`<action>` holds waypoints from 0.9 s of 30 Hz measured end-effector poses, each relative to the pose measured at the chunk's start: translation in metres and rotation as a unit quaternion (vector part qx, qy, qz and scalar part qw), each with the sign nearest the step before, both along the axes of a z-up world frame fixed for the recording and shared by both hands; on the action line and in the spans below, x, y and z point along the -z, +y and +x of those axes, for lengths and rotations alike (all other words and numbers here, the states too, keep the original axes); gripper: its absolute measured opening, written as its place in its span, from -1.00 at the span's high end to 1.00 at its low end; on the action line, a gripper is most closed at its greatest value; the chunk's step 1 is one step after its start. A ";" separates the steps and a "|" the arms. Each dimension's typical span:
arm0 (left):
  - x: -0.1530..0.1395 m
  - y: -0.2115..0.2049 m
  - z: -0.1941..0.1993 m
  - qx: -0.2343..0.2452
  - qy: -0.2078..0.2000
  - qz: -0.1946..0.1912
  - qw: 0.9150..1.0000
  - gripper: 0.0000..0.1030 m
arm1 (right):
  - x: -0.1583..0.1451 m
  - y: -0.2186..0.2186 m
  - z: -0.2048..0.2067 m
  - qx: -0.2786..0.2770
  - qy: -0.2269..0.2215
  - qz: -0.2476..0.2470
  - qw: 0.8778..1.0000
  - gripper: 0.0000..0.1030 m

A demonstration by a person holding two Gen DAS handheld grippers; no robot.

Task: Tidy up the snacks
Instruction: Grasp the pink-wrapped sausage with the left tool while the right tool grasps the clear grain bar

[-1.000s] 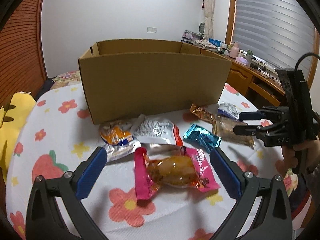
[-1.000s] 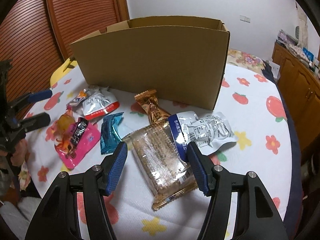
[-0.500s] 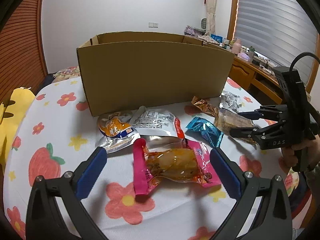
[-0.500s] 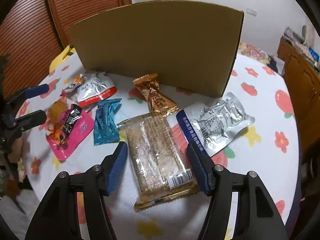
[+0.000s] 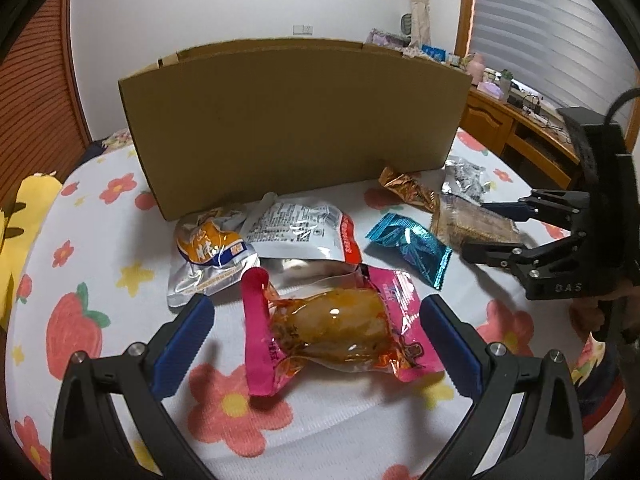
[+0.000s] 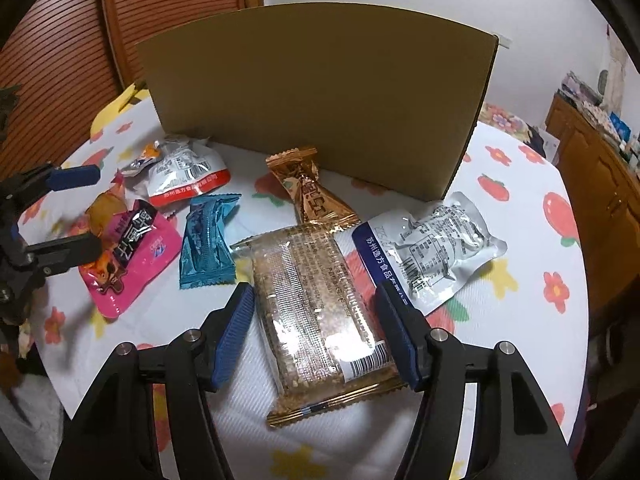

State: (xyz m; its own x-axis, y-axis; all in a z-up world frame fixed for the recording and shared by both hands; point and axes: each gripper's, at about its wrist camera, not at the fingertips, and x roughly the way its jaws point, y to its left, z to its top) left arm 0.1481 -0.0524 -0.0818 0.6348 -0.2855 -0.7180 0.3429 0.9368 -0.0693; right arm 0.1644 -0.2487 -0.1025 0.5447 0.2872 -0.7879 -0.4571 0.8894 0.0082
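Observation:
A pink packet [image 5: 336,328] with a glazed chicken piece lies on the flowered cloth between the fingers of my left gripper [image 5: 316,336], which is open and clear of it on both sides. In the right wrist view a clear sesame bar packet [image 6: 320,312] lies lengthwise between the blue pads of my right gripper [image 6: 316,332], open, with a narrow gap at the left pad. The left gripper [image 6: 72,212] shows there at the far left, around the pink packet [image 6: 132,256]. The right gripper [image 5: 516,232] shows at the right of the left wrist view.
An open cardboard box [image 5: 296,120] stands behind the snacks. Around lie a teal packet [image 6: 206,236], a bronze candy wrapper [image 6: 308,188], a silver pouch with a blue band [image 6: 432,252], a red-banded silver pouch [image 5: 300,232] and an orange-and-white pouch [image 5: 208,252]. A wooden desk [image 5: 520,136] is at the right.
Both grippers have come lower and closer to the table. The left now straddles the pink packet, and the right straddles the sesame bar. No snack has moved.

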 end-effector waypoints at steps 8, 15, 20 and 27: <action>0.012 0.004 0.013 -0.012 0.050 -0.004 0.999 -1.00 | 0.000 0.000 -0.001 0.002 -0.002 -0.001 1.000 -0.26; 0.013 0.008 0.013 -0.011 0.055 -0.008 0.998 -0.95 | 0.000 0.000 -0.001 0.002 -0.002 -0.001 1.000 -0.26; 0.010 0.008 0.006 0.003 0.042 -0.013 0.999 -0.56 | 0.000 0.000 0.000 0.002 -0.002 -0.001 1.000 -0.26; 0.008 0.017 -0.007 0.006 0.044 -0.028 0.999 -0.47 | 0.000 0.000 0.000 0.002 -0.002 -0.001 1.000 -0.26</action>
State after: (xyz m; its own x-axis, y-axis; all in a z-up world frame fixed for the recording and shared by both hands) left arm 0.1415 -0.0351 -0.0897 0.5663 -0.3346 -0.7532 0.3448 0.9262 -0.1523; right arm 0.1639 -0.2490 -0.1030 0.5490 0.2834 -0.7863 -0.4540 0.8910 0.0041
